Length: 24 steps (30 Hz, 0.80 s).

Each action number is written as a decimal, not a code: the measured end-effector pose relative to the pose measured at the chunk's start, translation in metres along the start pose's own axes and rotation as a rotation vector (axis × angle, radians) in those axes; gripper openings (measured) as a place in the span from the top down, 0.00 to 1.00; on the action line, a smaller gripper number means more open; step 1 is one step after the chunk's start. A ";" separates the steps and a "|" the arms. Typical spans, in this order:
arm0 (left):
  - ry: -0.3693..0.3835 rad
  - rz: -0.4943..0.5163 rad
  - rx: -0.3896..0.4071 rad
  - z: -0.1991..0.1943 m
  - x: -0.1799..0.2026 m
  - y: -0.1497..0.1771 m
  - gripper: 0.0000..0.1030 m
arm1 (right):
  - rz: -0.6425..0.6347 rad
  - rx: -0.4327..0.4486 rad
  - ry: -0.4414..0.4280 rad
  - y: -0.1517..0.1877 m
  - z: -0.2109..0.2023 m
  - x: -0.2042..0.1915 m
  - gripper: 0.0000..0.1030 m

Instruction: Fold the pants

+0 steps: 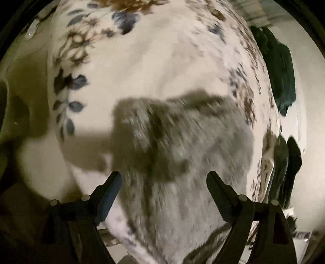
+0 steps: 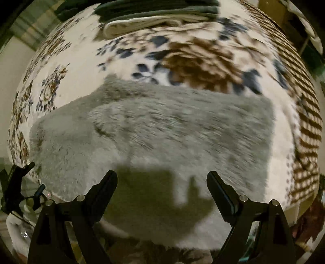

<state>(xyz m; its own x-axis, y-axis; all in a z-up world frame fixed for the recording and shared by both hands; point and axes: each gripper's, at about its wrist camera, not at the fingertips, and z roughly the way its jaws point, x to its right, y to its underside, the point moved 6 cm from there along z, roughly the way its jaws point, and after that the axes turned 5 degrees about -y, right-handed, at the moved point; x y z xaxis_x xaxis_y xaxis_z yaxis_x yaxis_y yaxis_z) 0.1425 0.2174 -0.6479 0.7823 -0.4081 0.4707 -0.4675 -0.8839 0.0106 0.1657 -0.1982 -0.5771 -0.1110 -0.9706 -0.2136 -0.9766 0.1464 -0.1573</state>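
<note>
Grey fluffy pants (image 2: 158,130) lie flat, folded into a broad rectangle, on a cream floral blanket (image 2: 199,61). In the left wrist view the pants (image 1: 182,146) are blurred and lie under and ahead of my left gripper (image 1: 164,177), which is open and empty above them. My right gripper (image 2: 162,176) is also open and empty, above the near edge of the pants, and its shadow falls on the fabric. The other gripper shows at the lower left of the right wrist view (image 2: 18,182).
A stack of folded clothes (image 2: 154,18), dark green over cream, lies at the blanket's far edge. Dark green folded clothes (image 1: 282,69) and more (image 1: 284,168) show at the right of the left wrist view. A checked brown border (image 2: 306,126) runs along the blanket's right side.
</note>
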 end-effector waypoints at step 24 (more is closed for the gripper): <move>0.190 0.492 0.157 -0.097 0.170 0.094 0.88 | 0.217 0.035 0.003 0.005 -0.003 0.069 0.11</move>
<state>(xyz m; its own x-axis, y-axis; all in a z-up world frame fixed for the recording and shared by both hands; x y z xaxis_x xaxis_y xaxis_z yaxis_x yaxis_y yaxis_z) 0.1919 0.0871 -0.4816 0.3917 -0.7463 0.5382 -0.6812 -0.6284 -0.3755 0.1526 -0.2655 -0.5894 -0.3183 -0.9162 -0.2433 -0.9229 0.3581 -0.1415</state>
